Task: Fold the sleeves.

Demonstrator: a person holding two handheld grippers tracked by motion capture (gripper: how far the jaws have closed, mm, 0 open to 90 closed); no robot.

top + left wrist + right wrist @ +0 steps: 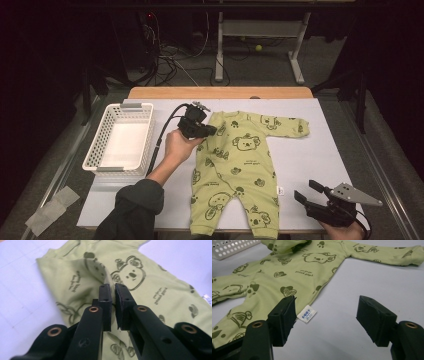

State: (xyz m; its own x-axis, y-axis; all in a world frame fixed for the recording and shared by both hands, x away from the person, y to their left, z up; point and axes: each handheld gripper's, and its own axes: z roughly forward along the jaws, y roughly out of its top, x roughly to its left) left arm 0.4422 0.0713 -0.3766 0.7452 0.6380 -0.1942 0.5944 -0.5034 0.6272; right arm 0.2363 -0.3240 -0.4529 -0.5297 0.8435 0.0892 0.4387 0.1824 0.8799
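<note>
The romper [235, 170] lies spread flat mid-tabletop, unfolded, with the left hand-held gripper [210, 131] clamped on its left sleeve [75, 277], the right hand-held gripper [310, 192] idle near the front right corner, jaws apart, and the basket [102, 135] empty.

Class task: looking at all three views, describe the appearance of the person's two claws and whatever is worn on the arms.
Both claws, left claw and right claw, are black, with copper-coloured rivets and blocky pads. A black cable trails from the left; a grey three-cornered plate tops the right. The left arm wears a dark sleeve.
</note>
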